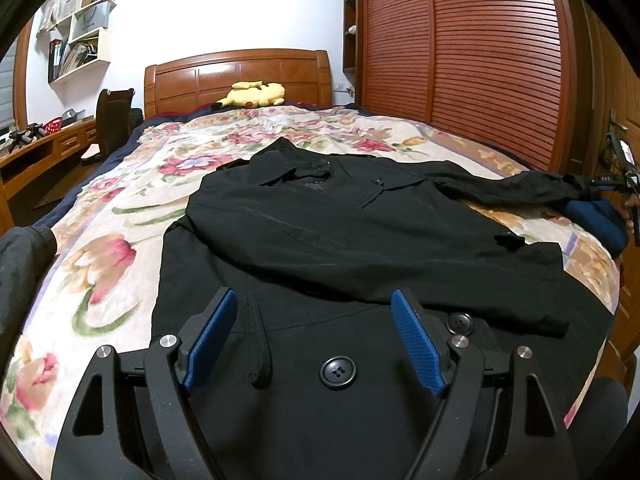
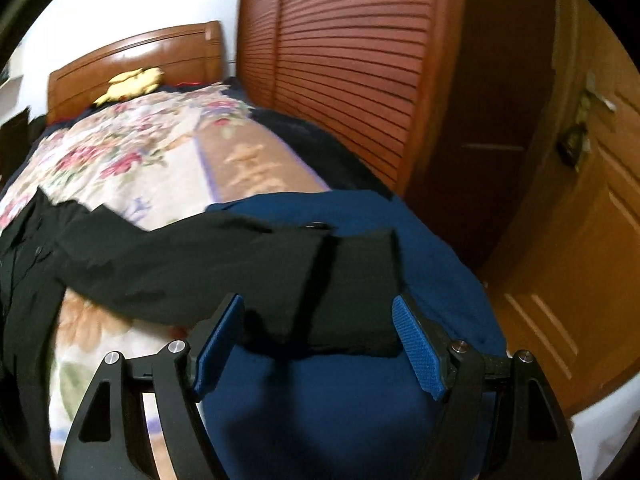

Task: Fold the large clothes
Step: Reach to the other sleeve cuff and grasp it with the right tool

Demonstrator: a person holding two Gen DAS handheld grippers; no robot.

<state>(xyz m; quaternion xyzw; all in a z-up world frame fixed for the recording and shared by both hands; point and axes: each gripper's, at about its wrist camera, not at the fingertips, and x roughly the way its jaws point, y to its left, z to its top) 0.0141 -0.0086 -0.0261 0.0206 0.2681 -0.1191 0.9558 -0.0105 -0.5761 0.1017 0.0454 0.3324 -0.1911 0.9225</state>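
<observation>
Bedroom with a wooden headboard and slatted wardrobe doors; floral bedspread covers the bed. Black coat lies spread flat on it, collar toward the headboard, directly ahead of and under the left gripper. Left gripper jaws wide apart, nothing between the pads; a coat button sits just below the gap. Coat's sleeve extends sideways onto a blue cloth near the bed edge. Right gripper jaws also wide; sleeve cuff lies between the blue pads, not pinched. Yellow plush toy far ahead by the headboard.
</observation>
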